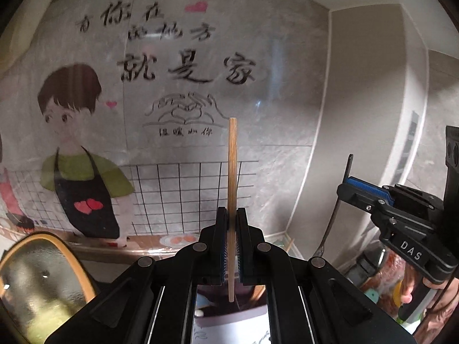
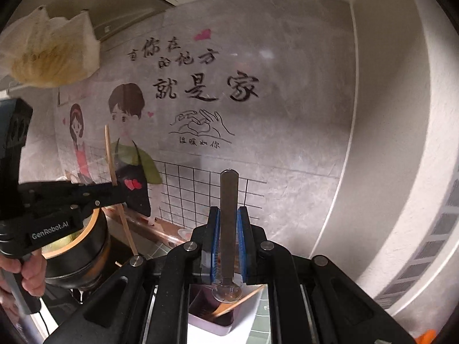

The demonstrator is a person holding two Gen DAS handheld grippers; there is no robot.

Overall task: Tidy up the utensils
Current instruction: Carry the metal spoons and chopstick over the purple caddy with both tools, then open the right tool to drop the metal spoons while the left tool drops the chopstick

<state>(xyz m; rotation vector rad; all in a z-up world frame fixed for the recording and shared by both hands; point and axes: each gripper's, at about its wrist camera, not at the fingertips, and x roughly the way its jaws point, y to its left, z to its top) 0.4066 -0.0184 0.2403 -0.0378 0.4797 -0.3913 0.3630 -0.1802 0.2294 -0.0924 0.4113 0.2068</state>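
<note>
Chopstick (image 1: 232, 189): pale wood or bamboo, matt, fine lengthwise grain; spoon (image 2: 228, 229): brushed grey metal handle, polished reflective bowl. Left gripper (image 1: 231, 246) and right gripper (image 2: 228, 246): matt black plastic bodies with dull metal pivot pins, ribbed blue pads (image 2: 215, 246) that look rubbery. Wall (image 1: 287, 86): grey, mottled, glossy with glare over printed sticker; utensil holder (image 2: 246, 318): smooth white plastic or ceramic, cannot tell which.

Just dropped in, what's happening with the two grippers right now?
Both are loaded. The left gripper is shut on a wooden chopstick, held upright. The right gripper is shut on a metal spoon, handle up and bowl down, just above a white utensil holder that already has a wooden utensil leaning inside. Neither piece has been released yet. A pot sits off to the left.
</note>
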